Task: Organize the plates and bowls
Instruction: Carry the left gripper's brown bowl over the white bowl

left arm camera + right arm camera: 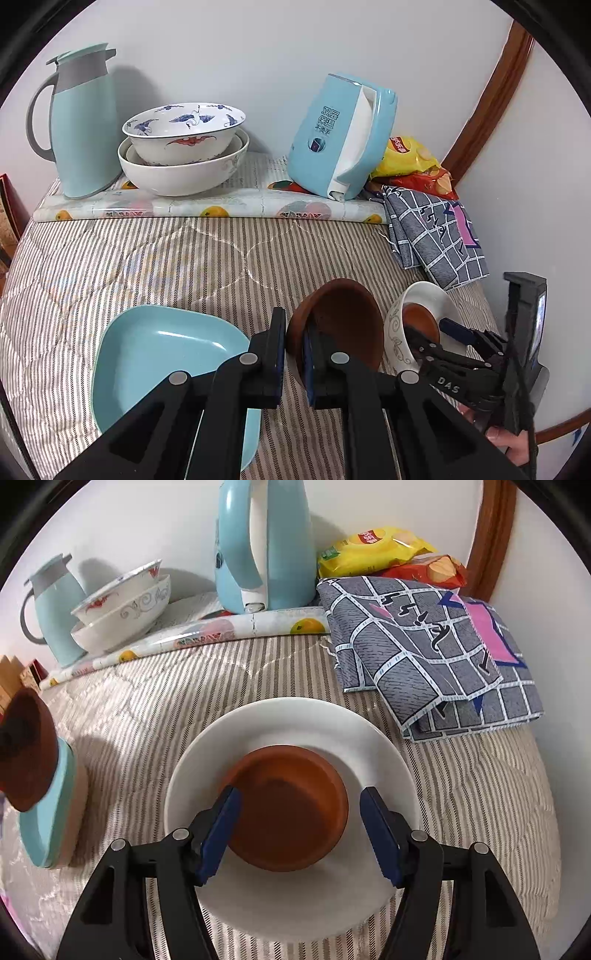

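Observation:
My left gripper (pixel 295 332) is shut on the rim of a dark brown bowl (pixel 343 321), held tilted just above the striped quilt; the same bowl shows at the left edge of the right wrist view (pixel 26 749). A light blue square plate (pixel 155 354) lies beside it on the left. To the right, a white bowl (pixel 295 720) with a grey scroll pattern holds a smaller brown bowl (pixel 291 805). My right gripper (pixel 299 812) stands open over that smaller bowl, one blue pad at its left rim, the other clear of its right side.
At the back, on a fruit-print mat (pixel 221 210), stand a pale blue jug (pixel 85 122), stacked patterned bowls (pixel 184 147) and a blue kettle (pixel 343 136). Snack bags (pixel 410 158) and a folded grey cloth (pixel 436 232) lie at the right by the wall.

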A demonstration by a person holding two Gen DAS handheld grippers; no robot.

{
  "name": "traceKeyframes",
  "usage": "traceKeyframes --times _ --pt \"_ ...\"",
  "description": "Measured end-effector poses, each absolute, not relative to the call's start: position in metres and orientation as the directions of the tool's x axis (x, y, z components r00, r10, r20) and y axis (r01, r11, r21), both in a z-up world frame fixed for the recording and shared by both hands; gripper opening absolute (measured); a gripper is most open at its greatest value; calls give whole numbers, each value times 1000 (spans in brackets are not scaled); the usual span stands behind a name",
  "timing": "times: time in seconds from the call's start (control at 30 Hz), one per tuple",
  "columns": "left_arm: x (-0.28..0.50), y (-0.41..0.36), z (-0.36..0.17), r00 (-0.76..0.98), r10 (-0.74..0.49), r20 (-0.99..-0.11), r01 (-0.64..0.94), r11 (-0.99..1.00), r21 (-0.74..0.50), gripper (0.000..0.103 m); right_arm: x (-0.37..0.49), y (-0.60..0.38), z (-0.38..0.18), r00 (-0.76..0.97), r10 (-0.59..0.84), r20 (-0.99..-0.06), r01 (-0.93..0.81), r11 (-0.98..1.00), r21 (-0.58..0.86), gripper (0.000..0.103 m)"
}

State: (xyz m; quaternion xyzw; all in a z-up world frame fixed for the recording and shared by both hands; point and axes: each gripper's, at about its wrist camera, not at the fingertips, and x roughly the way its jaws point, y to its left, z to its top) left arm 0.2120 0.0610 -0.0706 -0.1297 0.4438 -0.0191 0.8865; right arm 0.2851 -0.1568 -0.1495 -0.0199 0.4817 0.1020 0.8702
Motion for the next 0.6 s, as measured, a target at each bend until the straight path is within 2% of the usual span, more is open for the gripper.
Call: traceKeyframes --times 0.17,0.6 --pt "215 56 -72 600 -153 -785 -76 966 -247 9 281 -164 -146 515 199 -834 -192 975 114 67" --pt "217 34 -68 597 -160 -786 -42 972 -230 9 264 -177 -130 576 220 -787 -206 971 120 67"
